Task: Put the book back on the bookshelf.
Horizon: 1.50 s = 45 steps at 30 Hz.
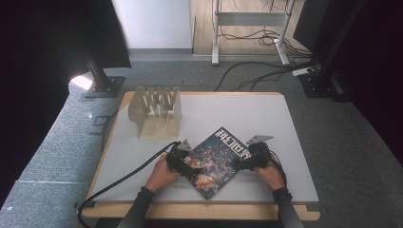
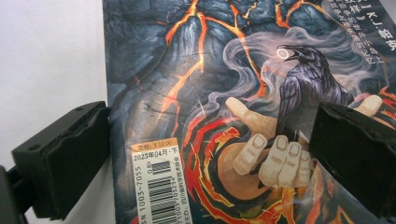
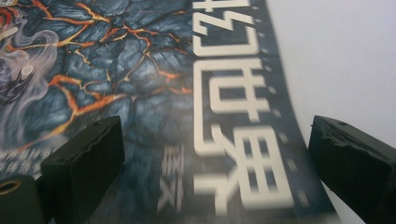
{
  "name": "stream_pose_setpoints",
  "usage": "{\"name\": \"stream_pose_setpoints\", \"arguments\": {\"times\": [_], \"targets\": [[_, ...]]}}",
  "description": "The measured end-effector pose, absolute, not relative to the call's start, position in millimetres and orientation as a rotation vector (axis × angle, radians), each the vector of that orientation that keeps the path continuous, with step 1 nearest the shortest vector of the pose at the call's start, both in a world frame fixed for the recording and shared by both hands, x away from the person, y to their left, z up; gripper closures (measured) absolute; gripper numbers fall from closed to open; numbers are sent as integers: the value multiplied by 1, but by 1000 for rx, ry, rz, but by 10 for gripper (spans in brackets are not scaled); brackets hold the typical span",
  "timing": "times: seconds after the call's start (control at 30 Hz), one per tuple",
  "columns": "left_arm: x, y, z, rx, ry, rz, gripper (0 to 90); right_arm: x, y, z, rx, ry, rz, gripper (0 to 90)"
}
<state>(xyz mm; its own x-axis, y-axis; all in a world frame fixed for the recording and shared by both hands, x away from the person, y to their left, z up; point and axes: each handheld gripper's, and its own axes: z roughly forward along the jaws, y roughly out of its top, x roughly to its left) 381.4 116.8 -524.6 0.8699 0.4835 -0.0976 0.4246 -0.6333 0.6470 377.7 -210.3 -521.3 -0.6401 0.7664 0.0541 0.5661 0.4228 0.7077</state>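
At the upper left of the table in the high view stands a pale wooden slotted rack [image 1: 157,111], well apart from the work and probably where the dark, glossy magazine with an orange lava-crack cover and large white title characters [image 1: 216,161] is meant to go. That magazine lies flat, turned cornerwise, in the lower middle of the white table top [image 1: 266,118], between the person's two hands. The left gripper [image 1: 183,159], just left of centre in the frame, sits at the magazine's left edge; in the left gripper view its jaws stand apart, one over bare table at the left of that frame and the other over the cover at the right, so the edge with the white barcode label [image 2: 158,186] runs between them. To grip well here, it seems best to tip one jaw under that edge before closing, since a flat, thin magazine gives little to bite on. The right gripper [image 1: 249,160], right of centre, is likewise spread, with the title edge between its jaws in the right gripper view. Closing both together should keep the limp pages from sagging or sliding.
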Motion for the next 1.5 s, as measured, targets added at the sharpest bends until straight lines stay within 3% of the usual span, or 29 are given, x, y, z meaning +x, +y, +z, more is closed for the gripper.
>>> {"name": "stream_pose_setpoints", "arguments": {"times": [0.23,0.47,0.6,0.7,0.83,1.07,1.5], "targets": [[370,115,-524,2351,656,115,0,349,-232,-521,1196,2376,987,37],[347,111,-522,2390,603,91,0,346,-232,-529,1168,2388,918,0],[352,120,-517,2401,595,29,0,350,-233,-530,1189,2398,922,0],[363,133,-509,2397,637,101,0,352,-232,-529,1195,2391,912,0],[382,159,-501,2379,737,220,0,361,-226,-528,1205,2372,887,0],[398,169,-516,2401,804,268,0,381,-218,-528,1219,2366,874,0],[370,165,-526,2348,771,269,0,419,-207,-528,1270,2353,881,0]]}}
